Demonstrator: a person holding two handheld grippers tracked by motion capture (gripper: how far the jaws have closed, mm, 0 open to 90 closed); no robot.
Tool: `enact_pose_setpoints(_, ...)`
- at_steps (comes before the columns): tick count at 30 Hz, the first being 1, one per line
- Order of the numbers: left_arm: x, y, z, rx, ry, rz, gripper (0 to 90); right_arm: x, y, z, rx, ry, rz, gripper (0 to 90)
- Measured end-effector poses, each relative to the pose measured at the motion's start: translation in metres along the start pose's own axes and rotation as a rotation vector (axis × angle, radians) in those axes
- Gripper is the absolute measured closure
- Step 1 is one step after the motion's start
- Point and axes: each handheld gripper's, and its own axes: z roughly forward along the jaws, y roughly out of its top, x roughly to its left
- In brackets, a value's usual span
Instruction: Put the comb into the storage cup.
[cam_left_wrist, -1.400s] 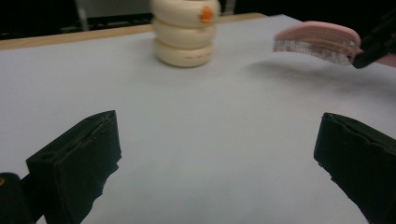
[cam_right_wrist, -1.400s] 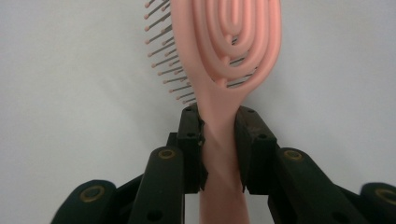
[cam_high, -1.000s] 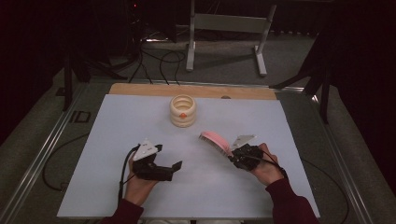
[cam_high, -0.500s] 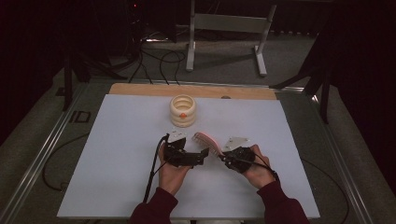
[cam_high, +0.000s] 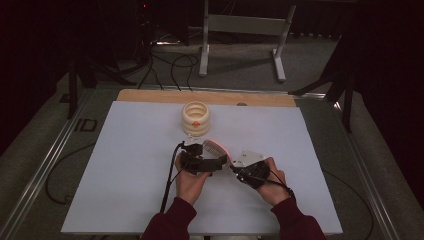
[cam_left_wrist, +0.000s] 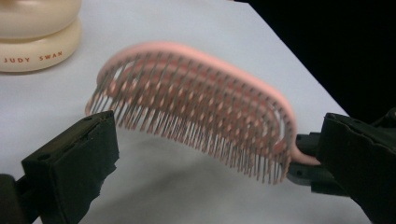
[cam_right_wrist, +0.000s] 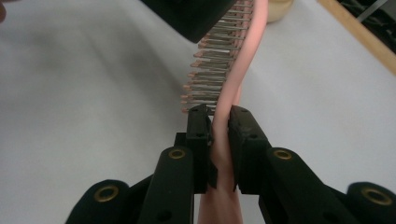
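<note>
- right gripper (cam_right_wrist: 218, 121) at 5 o'clock of the table's middle; its jaws, which have just been closing, pinch the handle of the pink hairbrush (cam_right_wrist: 233, 88)
- left gripper (cam_high: 202, 162) at 9 o'clock of the right; jaws spread either side of the brush head (cam_left_wrist: 196, 100), bristles down, above the white table (cam_high: 125, 165)
- cream ringed jar (cam_high: 195, 118) at 12 o'clock, well apart

White table (cam_high: 125, 175), wooden strip (cam_high: 150, 95) along far edge; cream ribbed container (cam_high: 195, 118) stands on it mid-back, lettering reads "JUDY SWAN", probably a jar.
</note>
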Motion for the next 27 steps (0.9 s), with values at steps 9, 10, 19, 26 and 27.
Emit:
enact_pose_setpoints(9, -0.001, 0.004, -0.001, -0.028, -0.015, -0.019, 0.0, 0.005, 0.007, -0.008, -0.051, -0.035, -0.024, 79.6)
enact_pose_setpoints(10, 0.000, 0.004, -0.001, -0.031, -0.019, -0.016, 0.0, 0.005, 0.010, -0.010, -0.059, -0.031, -0.026, 79.6)
enact_pose_setpoints(19, -0.003, 0.009, -0.002, -0.063, -0.062, -0.062, 0.0, 0.009, 0.015, -0.013, -0.085, -0.052, -0.035, 79.6)
enact_pose_setpoints(26, -0.009, 0.016, -0.001, -0.092, -0.037, -0.102, 0.0, 0.012, 0.018, -0.013, -0.109, -0.079, -0.042, 79.6)
enact_pose_setpoints(27, -0.010, 0.017, -0.001, -0.093, -0.029, -0.107, 0.0, 0.012, 0.019, -0.013, -0.112, -0.087, -0.046, 79.6)
